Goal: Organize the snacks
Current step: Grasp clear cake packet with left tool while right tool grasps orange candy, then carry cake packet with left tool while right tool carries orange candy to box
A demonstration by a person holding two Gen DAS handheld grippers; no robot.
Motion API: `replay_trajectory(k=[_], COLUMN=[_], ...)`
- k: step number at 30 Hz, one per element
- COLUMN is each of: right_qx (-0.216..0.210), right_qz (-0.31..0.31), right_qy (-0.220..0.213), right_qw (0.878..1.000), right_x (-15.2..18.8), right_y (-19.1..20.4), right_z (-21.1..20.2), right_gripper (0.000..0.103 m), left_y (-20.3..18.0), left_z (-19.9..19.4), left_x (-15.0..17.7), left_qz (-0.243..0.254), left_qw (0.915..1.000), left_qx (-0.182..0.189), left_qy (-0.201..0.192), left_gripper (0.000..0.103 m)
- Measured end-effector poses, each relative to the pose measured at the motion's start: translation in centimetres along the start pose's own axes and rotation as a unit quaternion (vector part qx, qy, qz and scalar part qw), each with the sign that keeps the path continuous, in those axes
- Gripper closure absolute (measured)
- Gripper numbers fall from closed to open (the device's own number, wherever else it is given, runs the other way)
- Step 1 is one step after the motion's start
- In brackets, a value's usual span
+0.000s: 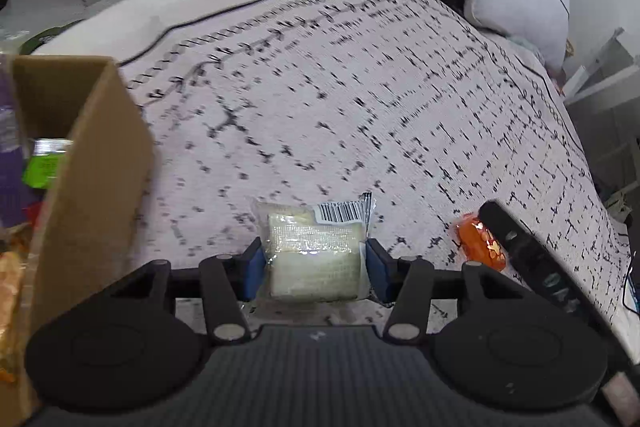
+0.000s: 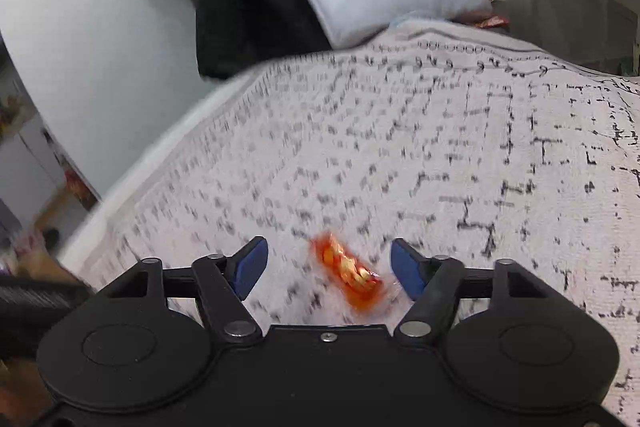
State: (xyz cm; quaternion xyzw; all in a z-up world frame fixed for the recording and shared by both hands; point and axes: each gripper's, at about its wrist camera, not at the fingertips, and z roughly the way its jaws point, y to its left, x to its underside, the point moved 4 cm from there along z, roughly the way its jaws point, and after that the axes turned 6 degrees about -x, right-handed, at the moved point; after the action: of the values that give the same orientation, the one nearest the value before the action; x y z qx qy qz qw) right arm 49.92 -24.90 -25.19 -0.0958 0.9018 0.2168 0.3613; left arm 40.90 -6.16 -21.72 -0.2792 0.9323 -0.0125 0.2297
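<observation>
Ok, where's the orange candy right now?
The orange candy lies on the patterned blanket between the open right gripper's fingers, nearer the right one; ungripped.

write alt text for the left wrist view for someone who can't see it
The left gripper is shut on a clear-wrapped pale snack packet above a patterned bedspread. An open cardboard box holding other snacks stands to its left, and a small orange-wrapped snack lies to its right beside the other gripper's dark finger.
</observation>
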Motion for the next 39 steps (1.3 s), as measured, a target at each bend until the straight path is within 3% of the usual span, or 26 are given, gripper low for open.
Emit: replay_trajectory(k=[2,5,16,39], right_qx=[0.019,0.009,0.019,-0.018], right_qz=[-0.012,-0.015,0.006,-0.007], right_qy=[0.017,0.031,0.016,-0.046], right_qw=[1.000,0.999,1.000,0.999], right_x=[0.6,1.0,0.9,0.5], right_y=[0.0,0.3,1.0,10.1], right_z=[0.2,-0.6,-5.1,-14.7], right_gripper=[0.072,0.081,0.082,0.082], left_y=[0.7,1.6,4.8,10.8], left_z=[-0.8,-1.9,-5.7,-14.3], left_x=[-0.2,-0.4,-0.3,0.7], left_qz=[-0.005,-0.010,-0.026,-0.042], left_qw=[1.0000,0.9999,0.9992,0.9933], left_qx=[-0.002,0.000,0.014,0.066], left_qy=[-0.004,-0.009,-0.028,-0.085], left_gripper=[0.051,0.051,0.051,0.051])
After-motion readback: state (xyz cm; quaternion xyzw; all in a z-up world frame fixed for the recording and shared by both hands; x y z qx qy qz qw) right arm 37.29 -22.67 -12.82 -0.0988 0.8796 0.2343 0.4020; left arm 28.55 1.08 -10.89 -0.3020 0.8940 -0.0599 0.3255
